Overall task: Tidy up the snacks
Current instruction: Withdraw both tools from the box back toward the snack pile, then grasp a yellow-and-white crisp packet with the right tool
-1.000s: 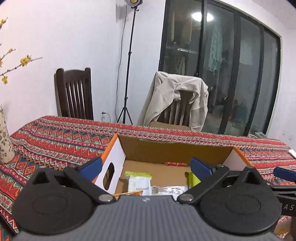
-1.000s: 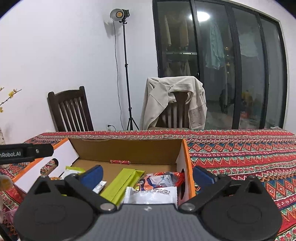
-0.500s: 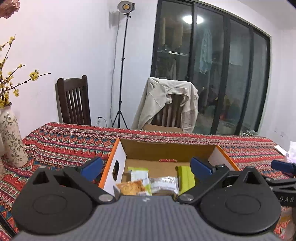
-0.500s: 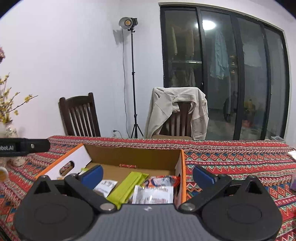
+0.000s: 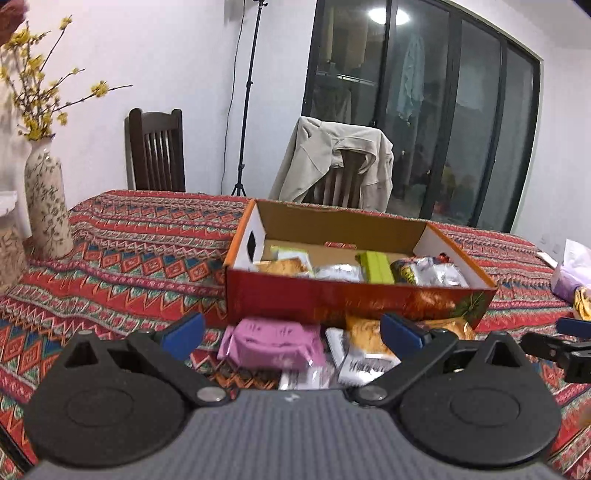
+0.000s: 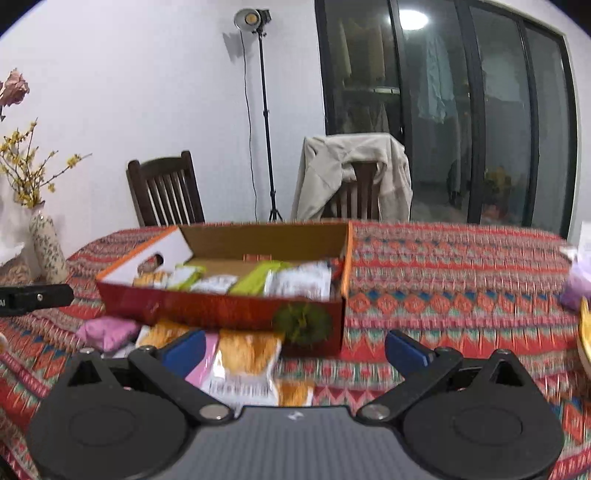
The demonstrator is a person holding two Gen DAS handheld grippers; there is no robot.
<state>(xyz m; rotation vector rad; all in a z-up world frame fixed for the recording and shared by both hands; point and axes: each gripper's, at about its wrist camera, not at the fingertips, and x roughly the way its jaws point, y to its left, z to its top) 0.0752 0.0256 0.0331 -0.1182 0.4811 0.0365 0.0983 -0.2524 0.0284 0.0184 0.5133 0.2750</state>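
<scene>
Indoor scene at night, evenly and fairly brightly lit. A studio lamp (image 6: pixel 252 16) on a tall stand shines from the back wall and throws a soft grey shadow of itself onto the white wall beside it. A ceiling light (image 6: pixel 413 17) appears as a bright reflected spot in the dark glass doors (image 6: pixel 447 110); the same spot shows in the left wrist view. Both views carry strong fisheye distortion: door frames and table (image 6: pixel 461 266) edges bow outward, and the right wrist view has dark vignetted corners. Motion blur softens the snack packets (image 5: pixel 273 343) in front of the box (image 5: pixel 354 299) and its printed front wall; the far wall stays fairly sharp.
</scene>
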